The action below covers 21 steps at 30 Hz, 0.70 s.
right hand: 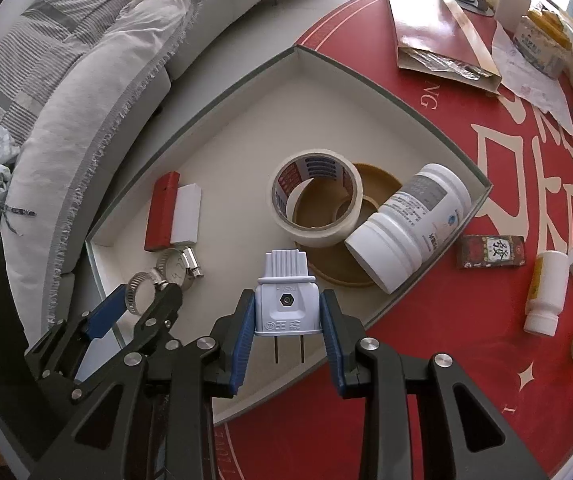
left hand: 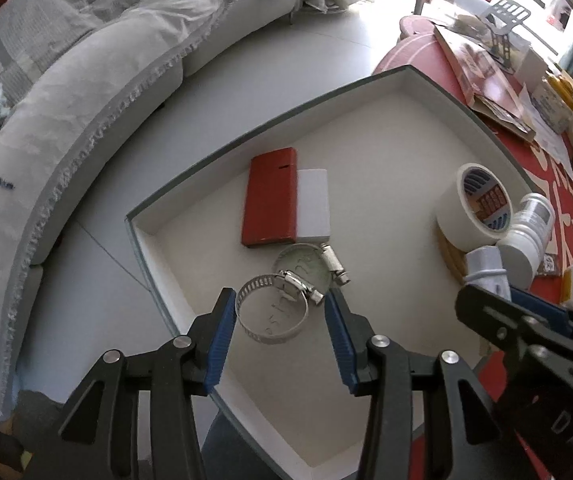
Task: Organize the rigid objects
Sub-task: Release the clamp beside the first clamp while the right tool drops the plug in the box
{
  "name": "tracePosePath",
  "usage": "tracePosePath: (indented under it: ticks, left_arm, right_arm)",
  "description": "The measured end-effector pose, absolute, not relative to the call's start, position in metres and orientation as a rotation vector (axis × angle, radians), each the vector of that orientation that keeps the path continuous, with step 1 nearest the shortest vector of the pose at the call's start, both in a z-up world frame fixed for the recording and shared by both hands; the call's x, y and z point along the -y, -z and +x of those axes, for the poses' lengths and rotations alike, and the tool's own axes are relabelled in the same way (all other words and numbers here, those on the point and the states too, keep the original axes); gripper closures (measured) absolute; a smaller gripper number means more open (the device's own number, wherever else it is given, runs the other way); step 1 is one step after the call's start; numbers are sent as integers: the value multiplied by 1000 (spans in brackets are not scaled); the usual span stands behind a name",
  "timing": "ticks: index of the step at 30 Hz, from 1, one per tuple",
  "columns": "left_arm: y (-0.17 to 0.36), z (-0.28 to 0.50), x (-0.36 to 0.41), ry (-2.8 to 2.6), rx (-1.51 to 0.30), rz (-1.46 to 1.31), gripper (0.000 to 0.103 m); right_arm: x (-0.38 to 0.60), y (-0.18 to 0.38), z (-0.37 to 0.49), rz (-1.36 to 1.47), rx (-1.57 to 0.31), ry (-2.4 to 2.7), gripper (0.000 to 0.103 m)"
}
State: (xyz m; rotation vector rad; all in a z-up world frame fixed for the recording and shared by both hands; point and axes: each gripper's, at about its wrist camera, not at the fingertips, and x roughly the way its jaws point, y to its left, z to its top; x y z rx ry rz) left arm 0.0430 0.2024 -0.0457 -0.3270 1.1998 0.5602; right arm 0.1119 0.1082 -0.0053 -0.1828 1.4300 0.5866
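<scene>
A shallow white box (left hand: 166, 216) (right hand: 366, 76) sits on the red table. My left gripper (left hand: 280, 312) is shut on a metal hose clamp (left hand: 272, 312), held over the box's near-left corner; the clamp also shows in the right wrist view (right hand: 140, 292). A second hose clamp (left hand: 306, 266) (right hand: 174, 266) lies on the box floor just beyond. My right gripper (right hand: 286, 312) is shut on a white two-pin plug (right hand: 286, 300), prongs toward the camera, over the box's near edge; the plug also shows in the left wrist view (left hand: 486, 270).
In the box lie a red block (left hand: 270, 198) (right hand: 162, 212), a white block (left hand: 313, 204) (right hand: 186, 214), a white tape roll (right hand: 316, 200) (left hand: 474, 210) on a brown roll, and a white bottle (right hand: 410, 228). A small bottle (right hand: 546, 292), card box (right hand: 490, 251) and papers lie on the table. A grey sofa (left hand: 86, 80) stands left.
</scene>
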Motion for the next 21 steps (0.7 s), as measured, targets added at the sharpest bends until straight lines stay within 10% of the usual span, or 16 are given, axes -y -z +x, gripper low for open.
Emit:
tracePosePath:
  ticks: [2,4,10,13,21]
  left_arm:
    - [44,43,-200,-573,-1189,-303,22]
    - [40,42,-198,-569,-1172,-309,20]
    - [36,43,-193,-565,-1181,-289,1]
    - [34,43,-191,-558,-1174,-287,1]
    - [23,40,-186,-602,-1171,-254,1]
  right_arm:
    - [-108,5,113,-187,-1431,-592,52]
    - [-104,2,113,-190,-1412,-572,28]
    - [-95,-5,112,-181,-1396,-555,28]
    - [-87,-7,110,-161,-1408,-545,10]
    - [-82,-20,103,-161,-1395,-553,9]
